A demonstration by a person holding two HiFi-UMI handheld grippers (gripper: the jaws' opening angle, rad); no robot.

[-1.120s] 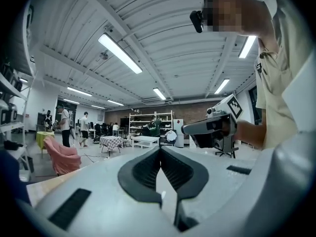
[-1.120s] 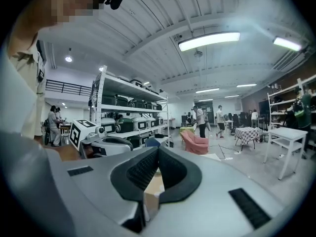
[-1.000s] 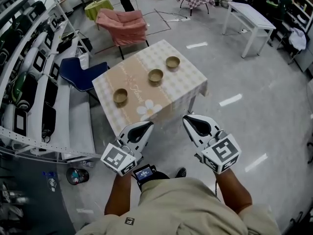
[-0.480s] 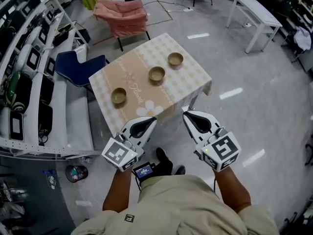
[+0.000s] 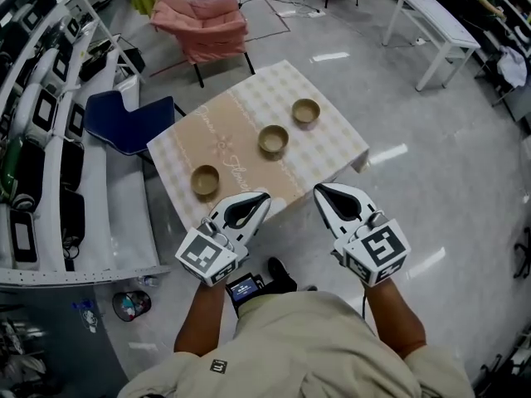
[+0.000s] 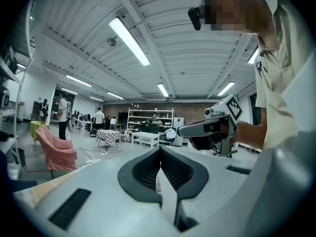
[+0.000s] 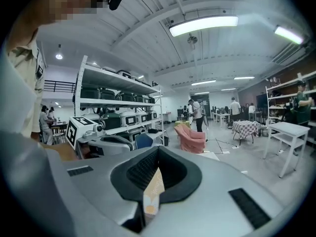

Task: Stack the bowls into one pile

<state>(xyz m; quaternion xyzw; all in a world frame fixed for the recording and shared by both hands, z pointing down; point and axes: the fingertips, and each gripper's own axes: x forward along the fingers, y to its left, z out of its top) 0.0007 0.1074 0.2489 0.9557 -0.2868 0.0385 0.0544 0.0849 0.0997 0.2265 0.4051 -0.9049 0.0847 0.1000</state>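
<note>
The stacking had not yet been started: three bowls were seen standing singly on the cloth-covered bench [image 5: 241, 110], set in a slanting row and well apart from one another, none nested in another. The left gripper [image 5: 259, 199] and the right gripper [image 5: 322, 191] were held side by side close to the person's body, short of the bench's near edge, and no bowl was touched by either. In each gripper view the jaws were shown brought together at their tips, with nothing caught between them. The near bowl [image 5: 205, 180] lay just ahead of the left gripper and a little to its left; the middle bowl [image 5: 273, 138] lay farther ahead, roughly on the line between the two grippers; the far bowl [image 5: 305, 110] lay well beyond the right gripper's tip. The step in hand was judged to be the approach. For the next move, a gripper would probably have to be carried forward over the bench, its jaws parted, and one bowl taken by its rim so that it could be lifted and lowered squarely into a neighbour.
</note>
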